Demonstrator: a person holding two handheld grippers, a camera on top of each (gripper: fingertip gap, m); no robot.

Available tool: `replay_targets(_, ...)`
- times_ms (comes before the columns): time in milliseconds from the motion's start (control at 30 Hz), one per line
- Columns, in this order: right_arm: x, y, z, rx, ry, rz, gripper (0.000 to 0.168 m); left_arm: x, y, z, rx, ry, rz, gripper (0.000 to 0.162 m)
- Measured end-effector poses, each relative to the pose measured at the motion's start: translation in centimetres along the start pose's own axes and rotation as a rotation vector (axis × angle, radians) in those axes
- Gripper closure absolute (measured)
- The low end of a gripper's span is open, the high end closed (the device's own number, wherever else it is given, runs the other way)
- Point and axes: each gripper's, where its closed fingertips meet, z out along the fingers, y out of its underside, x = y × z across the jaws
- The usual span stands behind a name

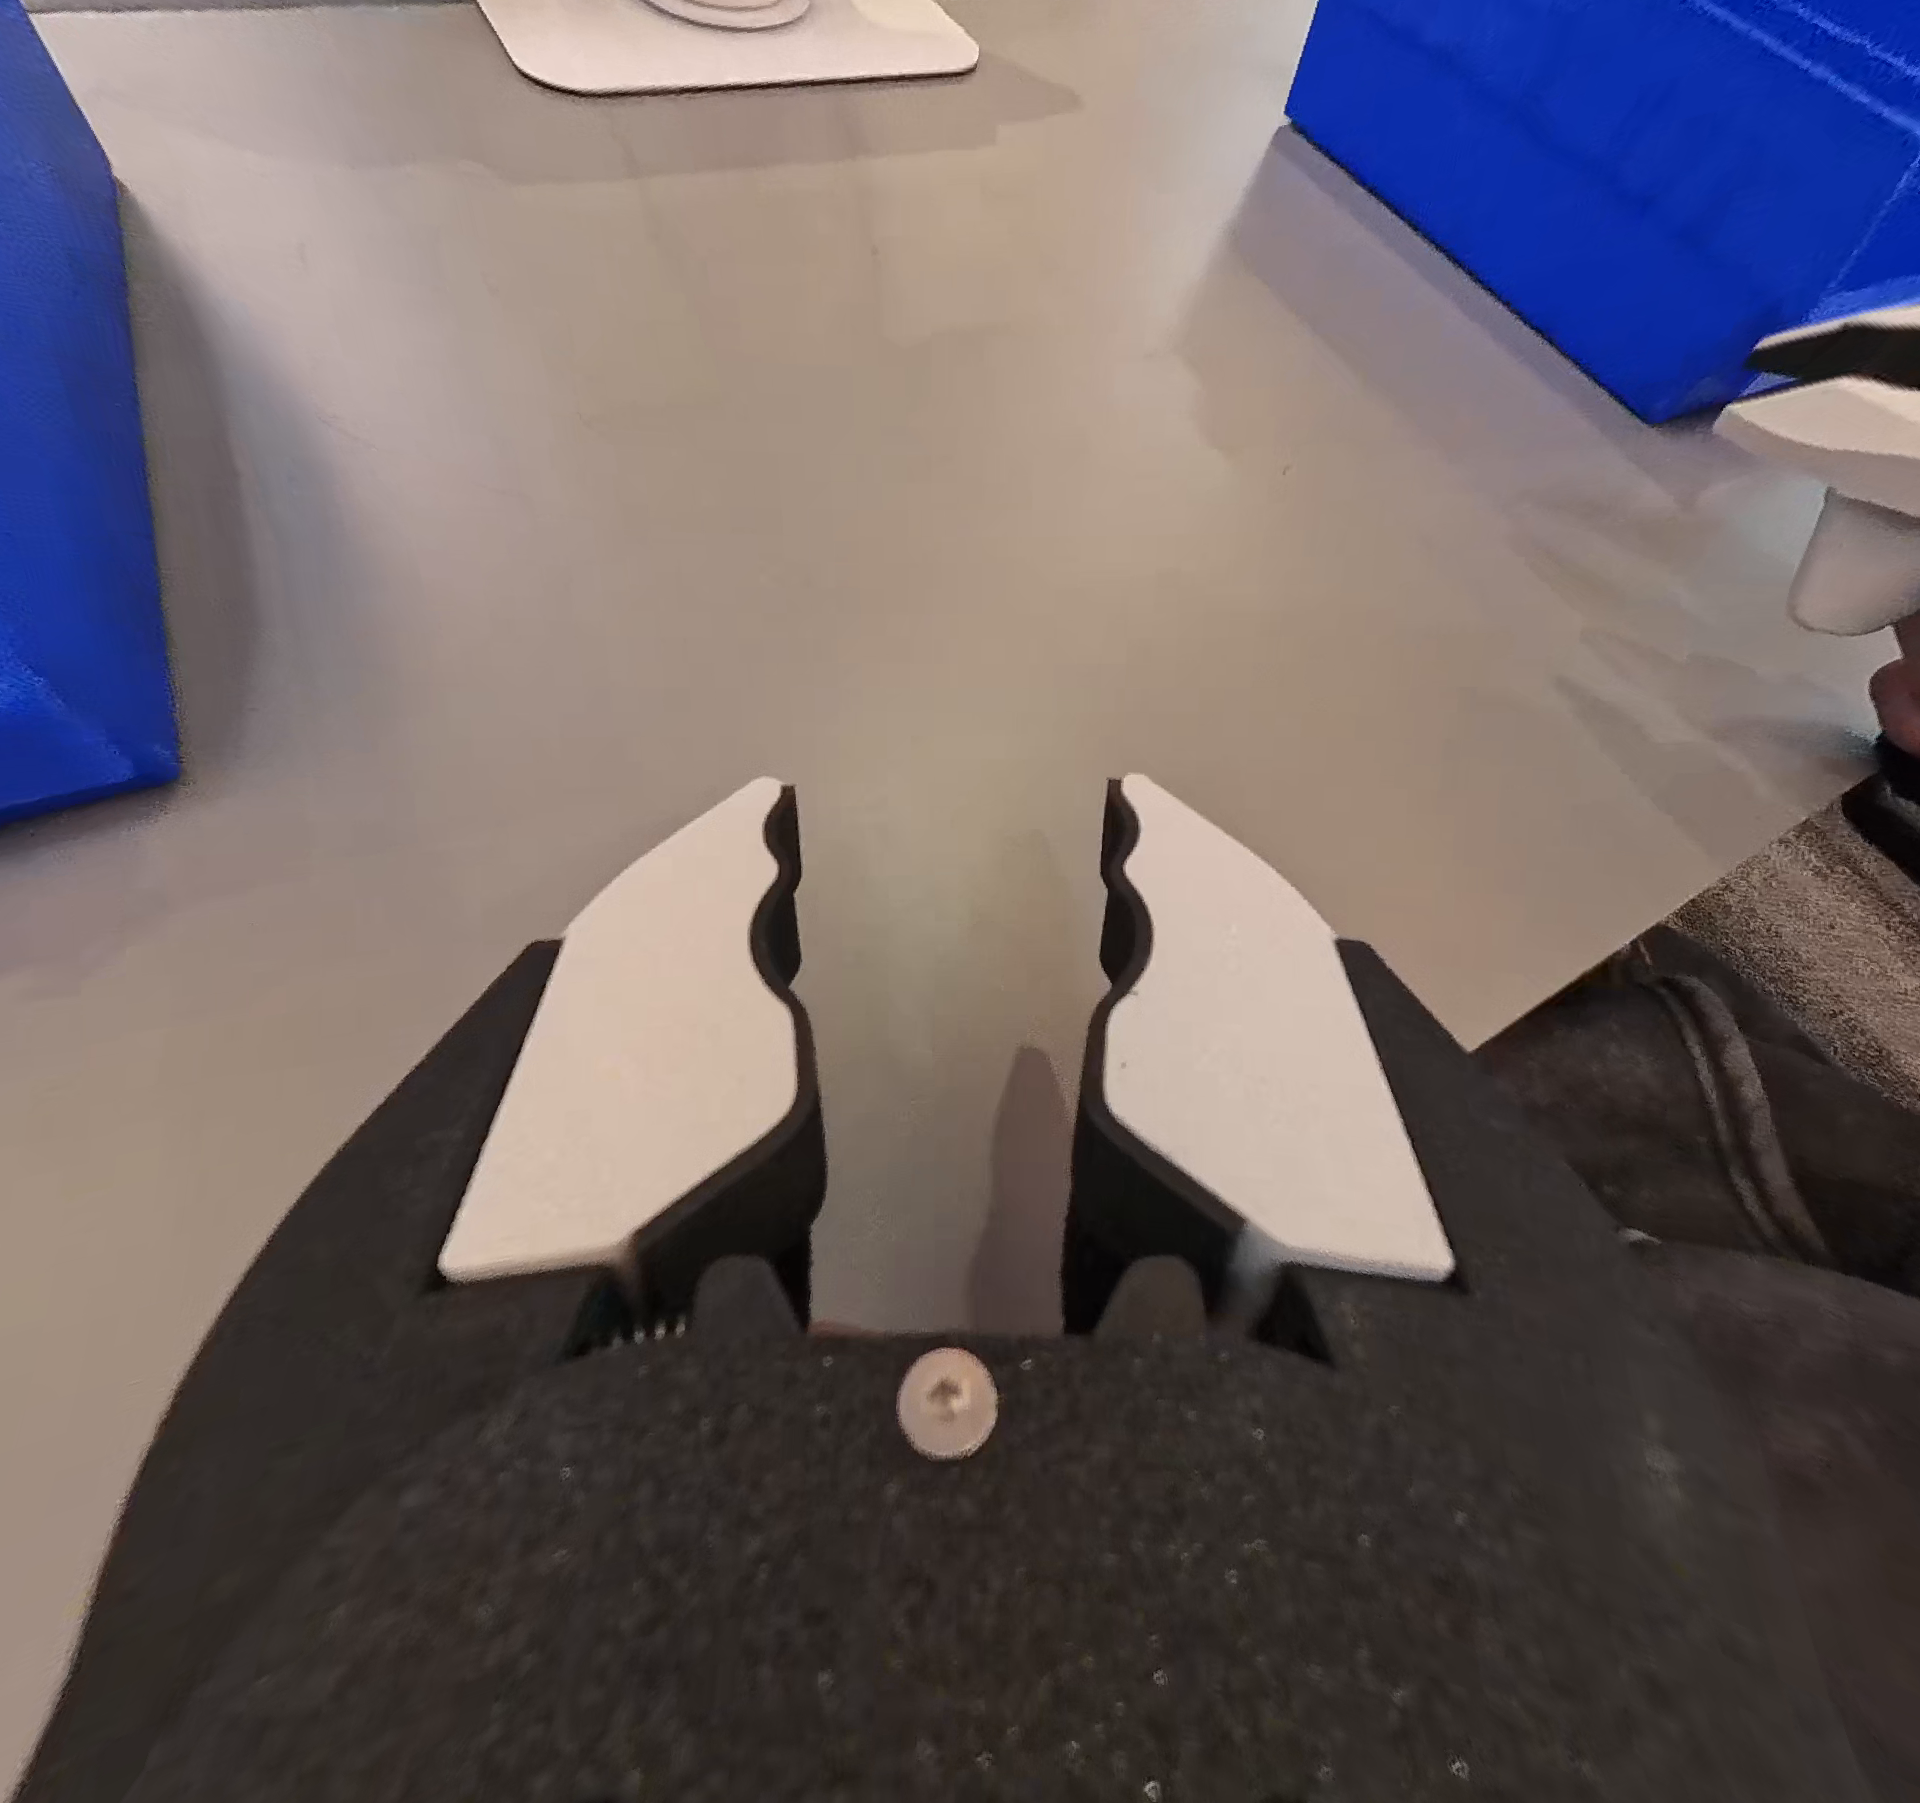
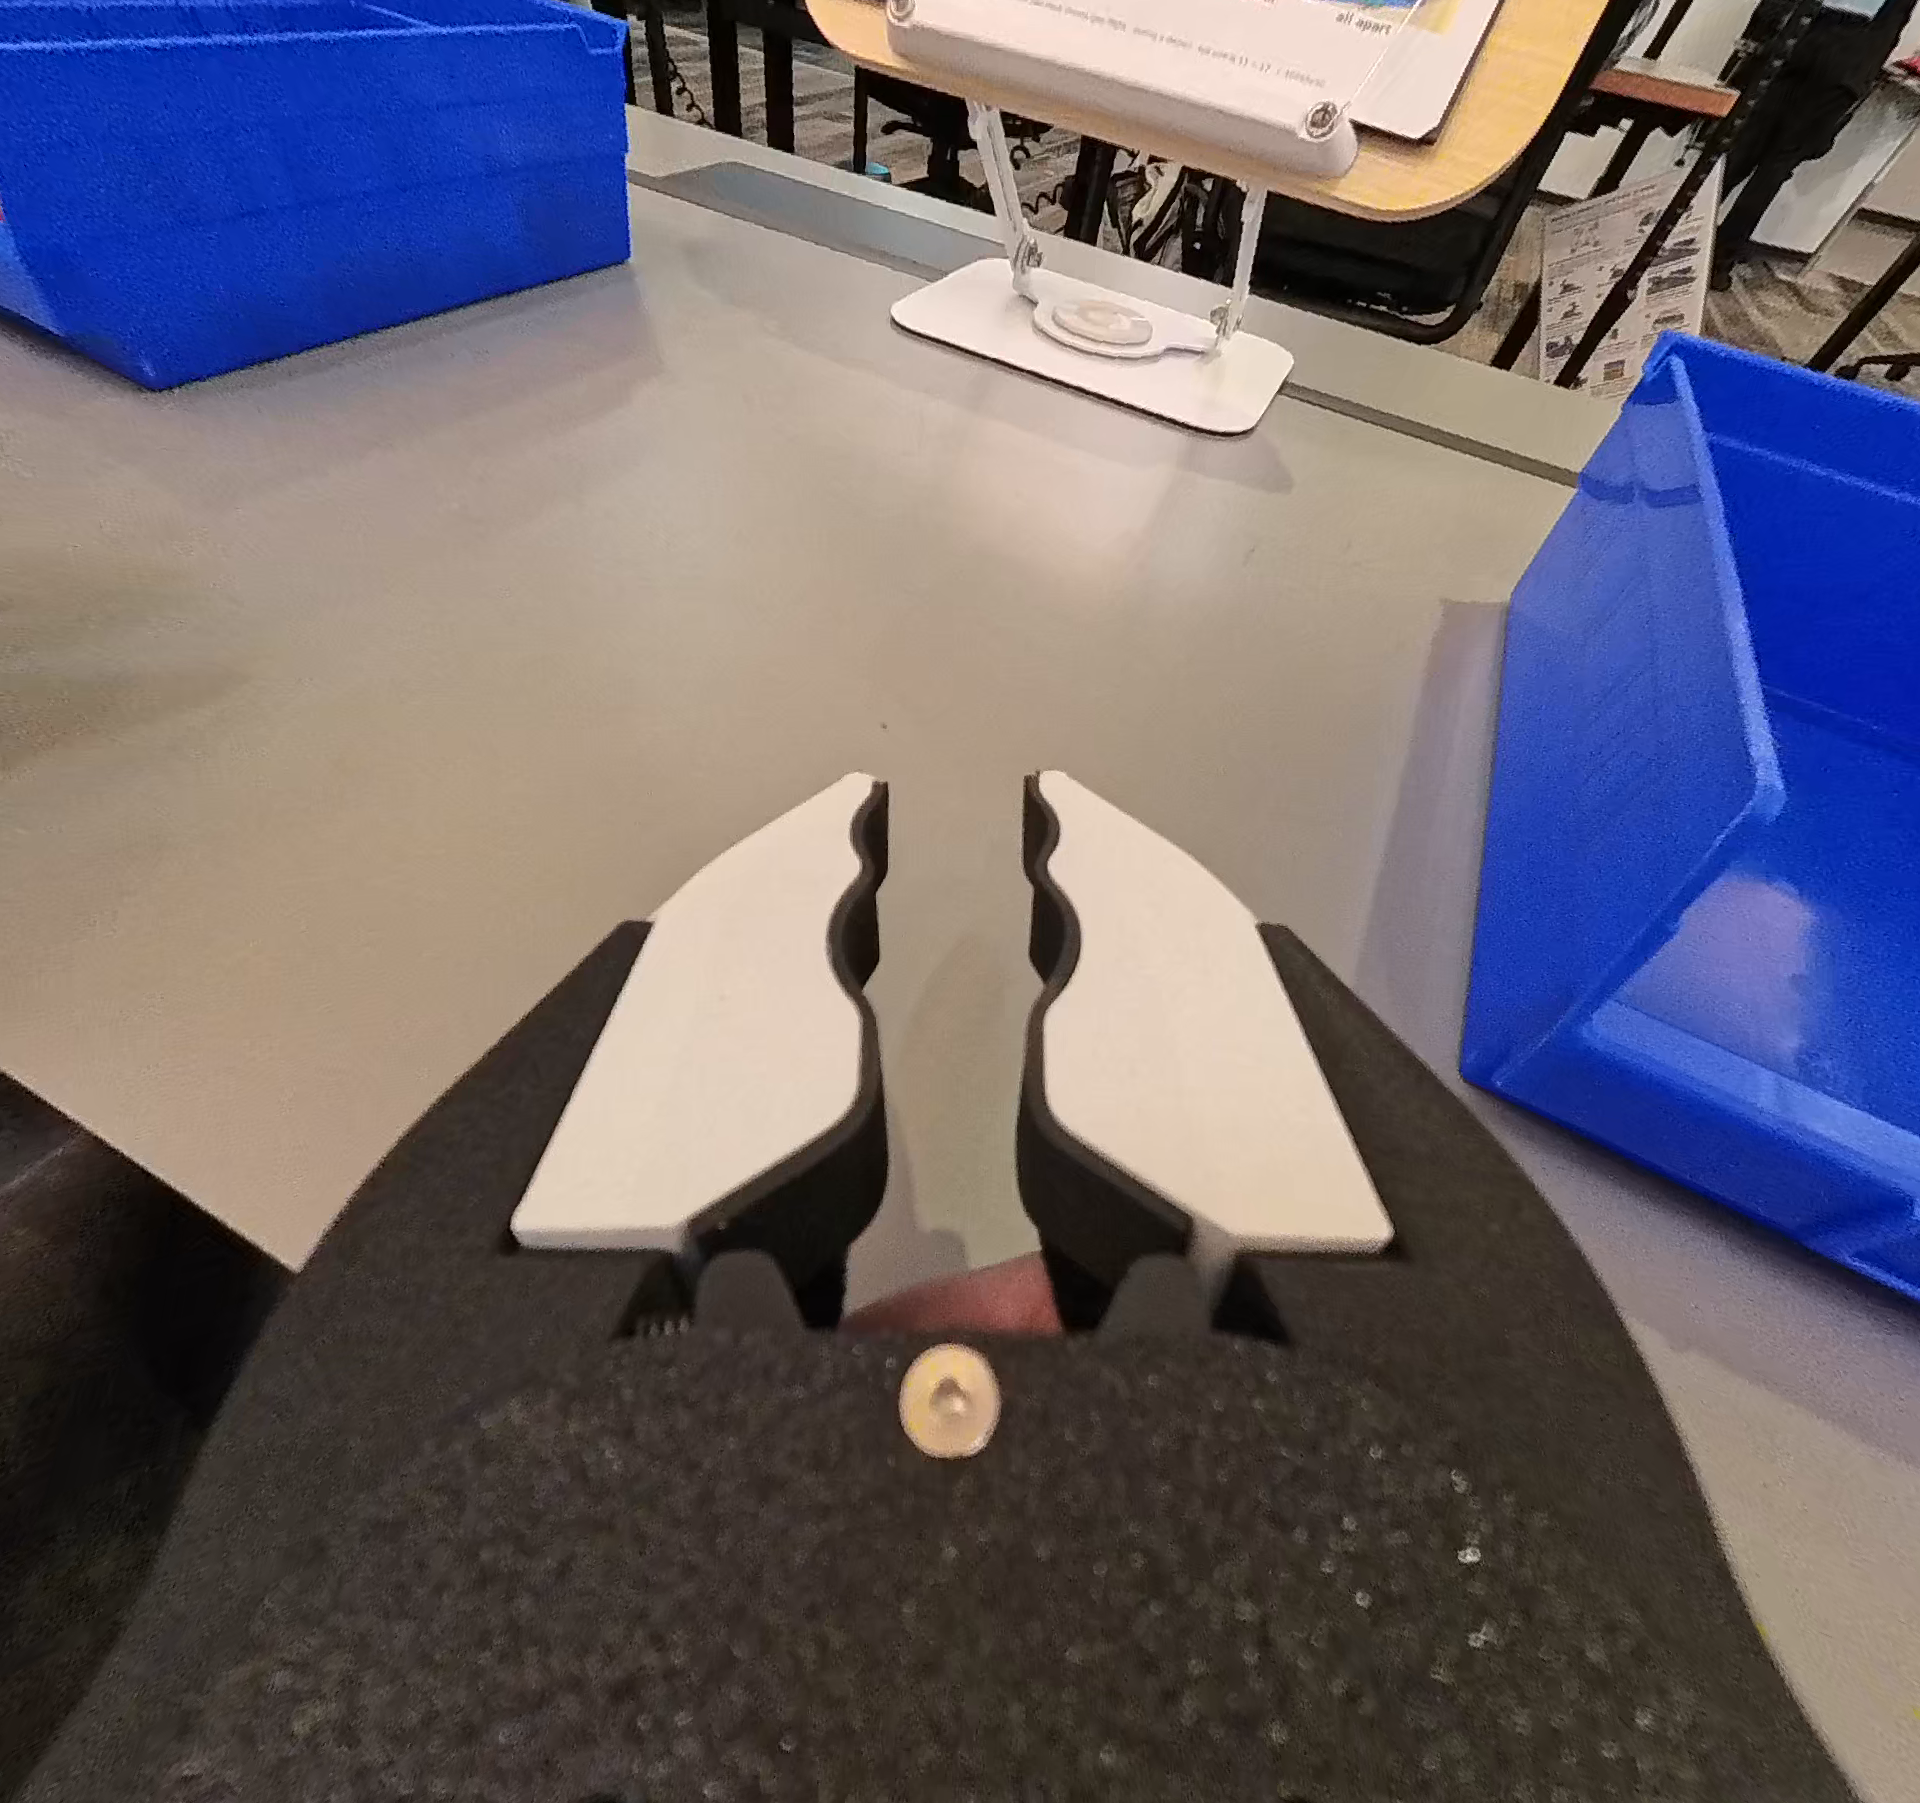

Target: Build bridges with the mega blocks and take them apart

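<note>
Grey counter (image 2: 623, 610) lies bare between two blue bins (image 2: 312, 143) (image 2: 1714, 818). Our left tongs (image 1: 951, 803) and right tongs (image 2: 956, 792) gape, gripping nothing. We see no blocks (perhaps inside the bins), so we judge no bridge begun.

Open grey table ahead of you, blue bins walling both sides

The middle of the table (image 2: 623, 662) is bare — you can pass either gripper straight forward over it. On your left a blue bin (image 2: 291, 153) stands near the far left edge, well apart from the centre; on your right a second blue bin (image 2: 1621, 870) sits close, its near wall just beside your right-hand path. Straight ahead the white stand base (image 2: 1091, 340) rests near the table's far edge, its tilted board (image 2: 1164, 39) overhanging it — that closes the far end
</note>
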Motion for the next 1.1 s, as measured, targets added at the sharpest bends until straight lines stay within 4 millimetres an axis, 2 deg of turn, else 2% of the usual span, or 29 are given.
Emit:
replay_targets(100,-0.1,-0.1,0.0,0.003,0.001,-0.008,0.144,-0.5,-1.4,-1.3,0.033,0.005,-0.015,0.106)
replay_targets(233,0.0,0.0,-0.1,-0.006,0.004,-0.026,0.144,-2.8,-3.3,-3.8,0.059,-0.011,-0.052,0.106)
replay_targets(367,-0.8,0.1,-0.3,-0.046,-0.067,0.030,0.142,-6.2,-5.4,-6.1,0.073,-0.066,-0.055,0.105)
replay_targets(500,-1.4,0.1,-0.2,-0.077,-0.153,0.102,0.138,-10.7,-7.3,-6.5,0.038,-0.198,-0.013,0.106)
replay_targets(700,-0.7,0.9,0.4,-0.102,-0.152,0.129,0.136,-17.3,-11.5,-3.5,-0.028,-0.343,-0.010,0.106)
replay_targets(867,0.6,1.4,0.8,-0.101,-0.096,0.072,0.136,-26.6,-14.6,1.9,-0.144,-0.502,-0.069,0.106)
replay_targets(1000,1.2,1.3,0.6,-0.092,-0.102,0.096,0.135,-33.2,-14.8,6.7,-0.281,-0.560,-0.163,0.103)
replay_targets(1100,2.0,1.2,0.2,-0.082,-0.100,0.129,0.135,-36.7,-14.3,9.2,-0.358,-0.606,-0.197,0.103)
